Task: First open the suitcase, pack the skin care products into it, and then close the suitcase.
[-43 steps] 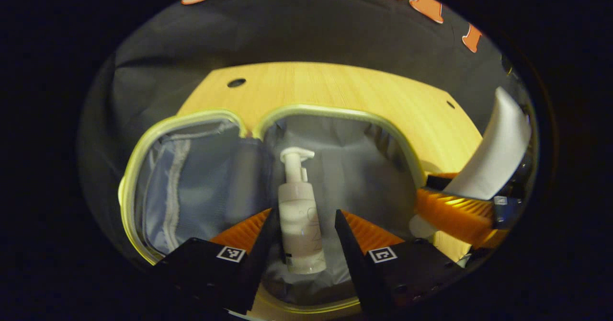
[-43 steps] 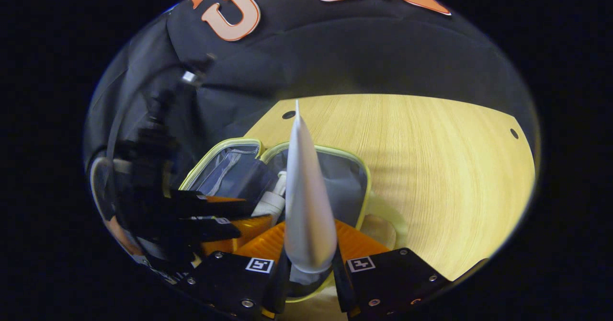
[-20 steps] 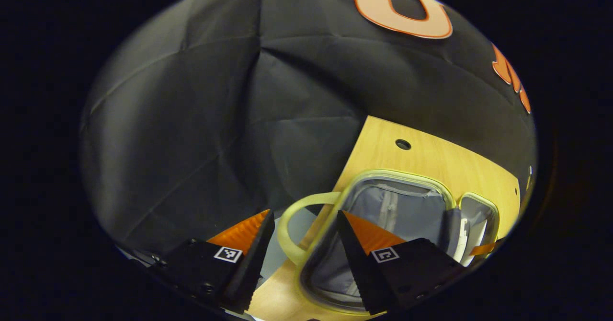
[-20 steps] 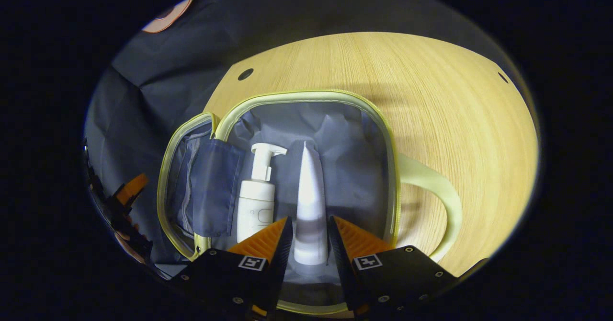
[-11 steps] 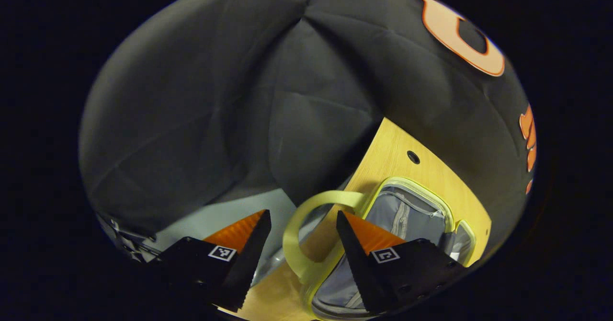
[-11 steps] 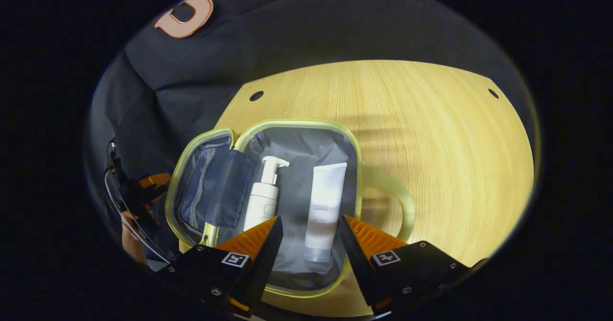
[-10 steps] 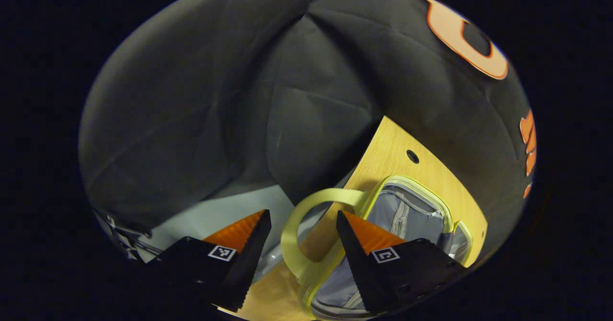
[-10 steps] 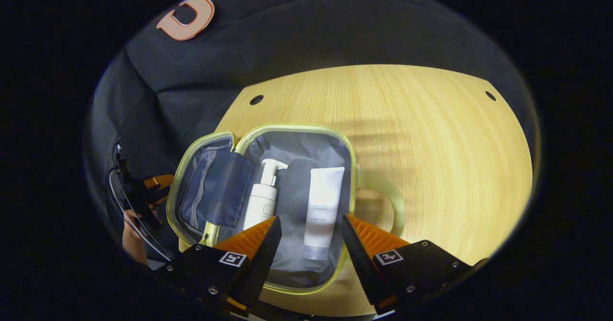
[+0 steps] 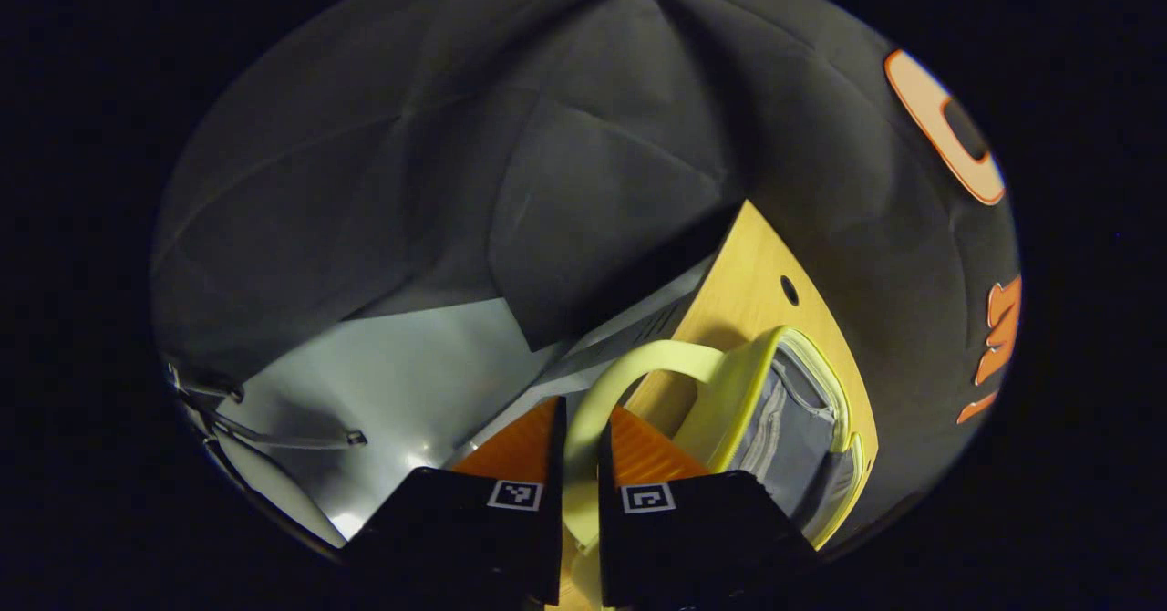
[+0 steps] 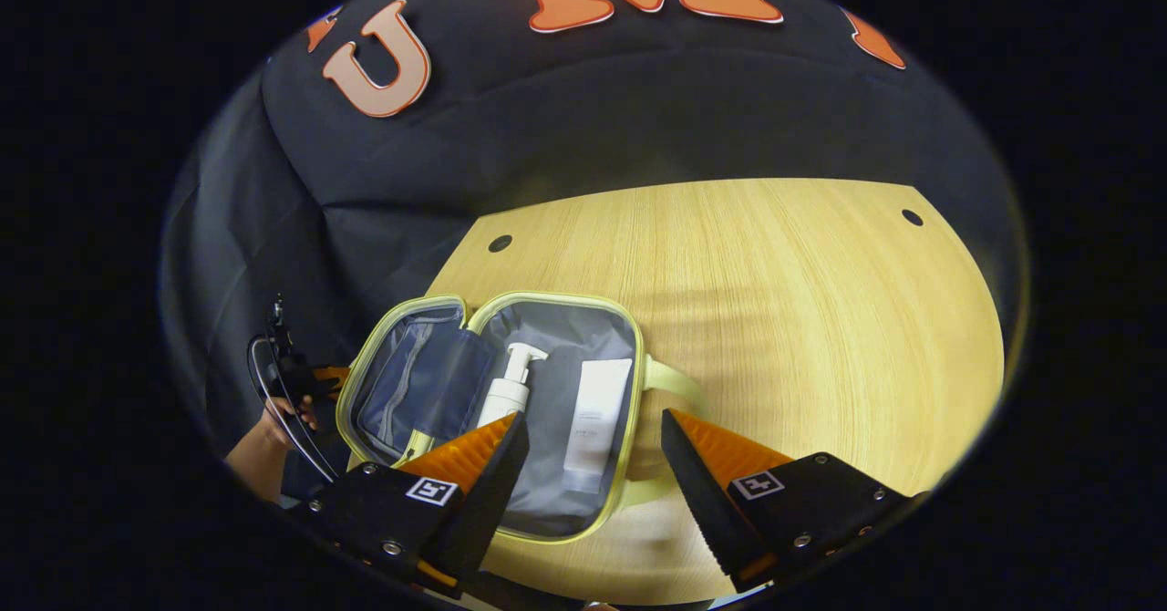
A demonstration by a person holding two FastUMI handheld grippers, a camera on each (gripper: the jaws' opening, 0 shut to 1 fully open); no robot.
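Observation:
The yellow-green suitcase lies open on the wooden table, grey lining showing. In its right half lie a white pump bottle and a white tube, side by side. My right gripper hovers open above them, holding nothing. In the left gripper view, my left gripper is shut on the looped suitcase handle of the lid half, whose yellow side wall faces me. That gripper and the hand holding it appear small at the far left of the right gripper view.
The table's left edge runs right beside the lid, with grey floor below it. A second handle sticks out of the suitcase's right side. Bare wood stretches to the right and behind the suitcase.
My left gripper closed on the lid's handle, which stood between open fingers before. My right gripper let go of the tube, opened wider and pulled back, so the suitcase looks smaller.

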